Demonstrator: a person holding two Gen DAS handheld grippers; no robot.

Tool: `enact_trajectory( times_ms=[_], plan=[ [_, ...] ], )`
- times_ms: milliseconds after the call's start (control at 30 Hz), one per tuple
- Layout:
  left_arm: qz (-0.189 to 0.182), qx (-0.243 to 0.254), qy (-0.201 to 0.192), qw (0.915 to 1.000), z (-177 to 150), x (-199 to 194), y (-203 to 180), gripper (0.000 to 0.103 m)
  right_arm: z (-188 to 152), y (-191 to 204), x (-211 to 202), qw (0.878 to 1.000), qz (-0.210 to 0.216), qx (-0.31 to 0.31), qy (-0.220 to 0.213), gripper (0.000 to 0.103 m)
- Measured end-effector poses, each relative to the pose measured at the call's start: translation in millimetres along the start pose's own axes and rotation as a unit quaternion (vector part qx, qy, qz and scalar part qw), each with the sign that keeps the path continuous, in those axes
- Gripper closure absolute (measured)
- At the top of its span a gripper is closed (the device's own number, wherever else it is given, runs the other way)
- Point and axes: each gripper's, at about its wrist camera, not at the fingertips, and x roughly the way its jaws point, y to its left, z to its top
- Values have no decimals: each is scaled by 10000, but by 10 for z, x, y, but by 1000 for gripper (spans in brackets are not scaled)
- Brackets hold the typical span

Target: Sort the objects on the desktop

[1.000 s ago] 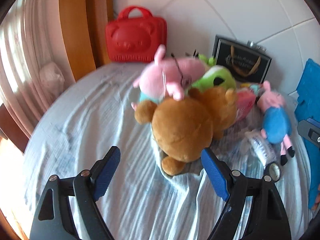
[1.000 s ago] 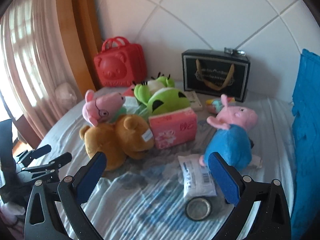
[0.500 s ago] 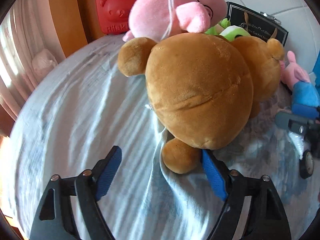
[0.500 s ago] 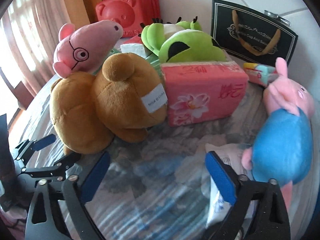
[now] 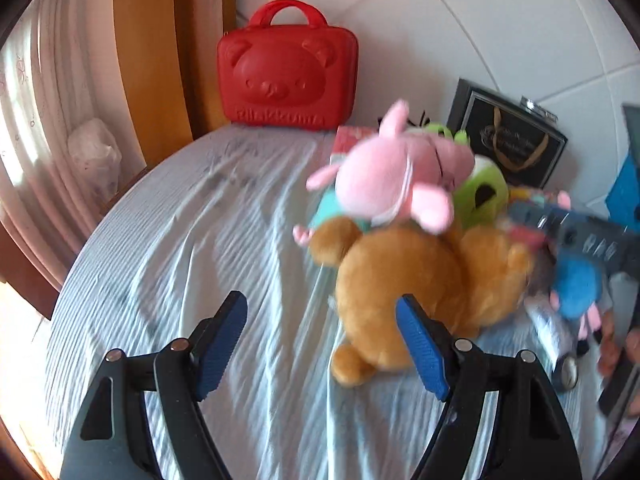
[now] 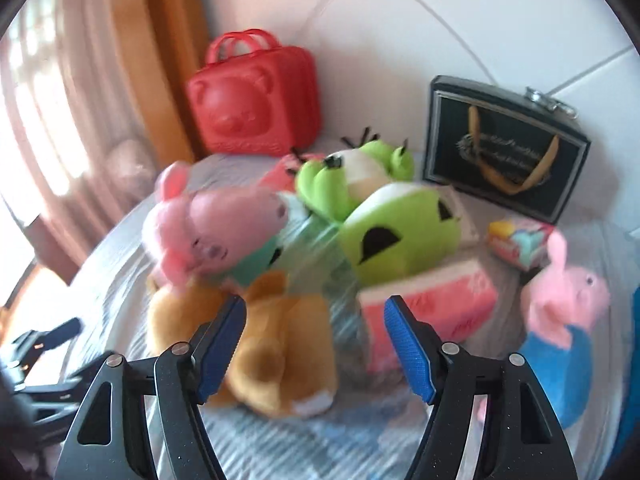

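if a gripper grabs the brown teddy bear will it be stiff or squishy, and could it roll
The brown teddy bear looks plush, so it would probably squash and flop. Its rounded body might roll a little, though the wrinkled cloth should slow it.

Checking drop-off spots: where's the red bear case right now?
The red bear case stands upright at the table's far edge against the white wall, beside the wooden frame; upper centre in the left wrist view, upper left in the right, behind the plush pile.

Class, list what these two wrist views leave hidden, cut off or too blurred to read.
- Red bear case: embossed lettering too blurred, left view.
- Black gift bag: gold script too small, right view.
- Pink tissue pack: partly hidden behind a fingertip, right view.
- Blue-bodied pig plush: smeared by motion behind the other gripper, left view.
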Motion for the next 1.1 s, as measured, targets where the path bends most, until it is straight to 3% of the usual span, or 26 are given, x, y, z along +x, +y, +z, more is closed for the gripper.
enact_trajectory(
  times_ms=[133, 233, 300, 400, 467, 567, 800, 900, 1000, 1100],
  plan=[
    [-96, -127, 485, 9987, 378, 403, -107, 26, 66, 105, 465, 9964, -344, -180, 748, 32],
    [-434, -116, 780, 9959, 363, 531, -136, 26, -97, 138, 336, 9957, -353, -188, 835, 32],
    [-670, -49, 730, 9951, 274, 392, -123, 26, -339, 231, 200, 9940, -46, -277, 1059, 32],
    [-1009, 158, 704, 9923, 86, 167, -96, 26, -831, 415, 155, 9882, -332, -544, 1395, 32],
    [-1041, 354, 681, 9916, -30, 49, -113, 25, -1110, 397, 62, 9884, -261, -239, 1480, 32],
    [-1038, 469, 718, 9909, -232, -102, -138, 23, -1234, 284, -138, 9895, -278, 166, 1405, 32],
    [-851, 694, 1191, 9868, -851, -357, -253, 24, -1031, -8, -817, 9960, -444, 512, 591, 28],
    [-1042, 531, 1030, 9878, -892, -653, -248, 24, -1052, -69, -902, 9962, -386, 568, 535, 21],
    [-997, 516, 560, 9921, -803, -980, -222, 22, -1133, -70, -968, 9958, -297, 682, 537, 10],
    [-858, 436, 637, 9933, -797, -932, -186, 18, -1233, -15, -1031, 9956, -159, 751, 529, 3]
  ],
)
